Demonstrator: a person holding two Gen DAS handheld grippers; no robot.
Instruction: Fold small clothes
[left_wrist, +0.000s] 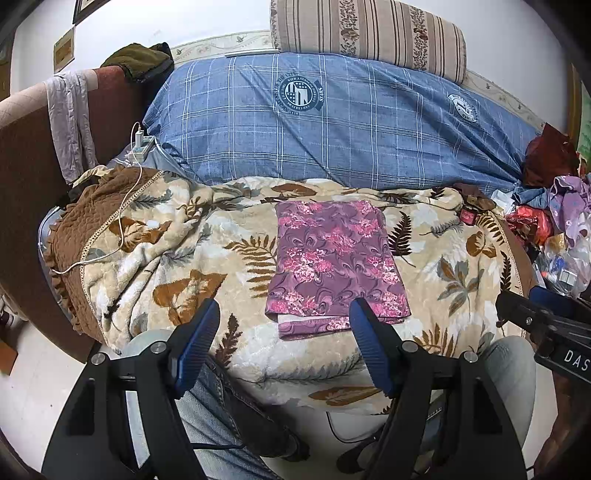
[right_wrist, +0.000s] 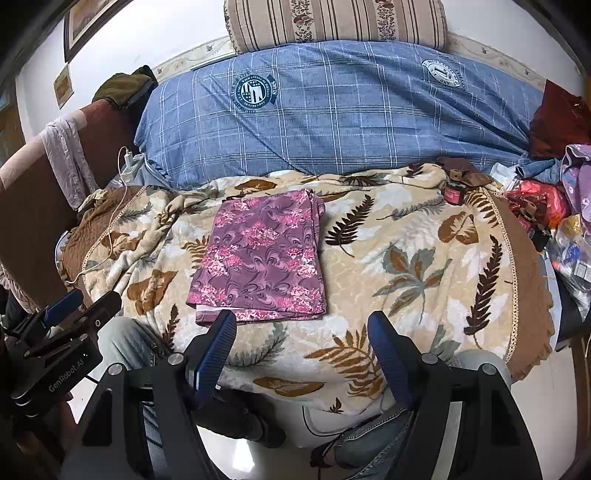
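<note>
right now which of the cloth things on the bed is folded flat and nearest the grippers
The purple floral cloth on the leaf-print blanket. It lies in a neat rectangle just ahead of both open grippers; the clothes heap at the right edge is crumpled and farther off.

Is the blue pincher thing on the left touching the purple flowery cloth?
Apart. In the right wrist view, the left gripper hangs off beyond the bed's edge, with leafy blanket showing between it and the purple cloth.
</note>
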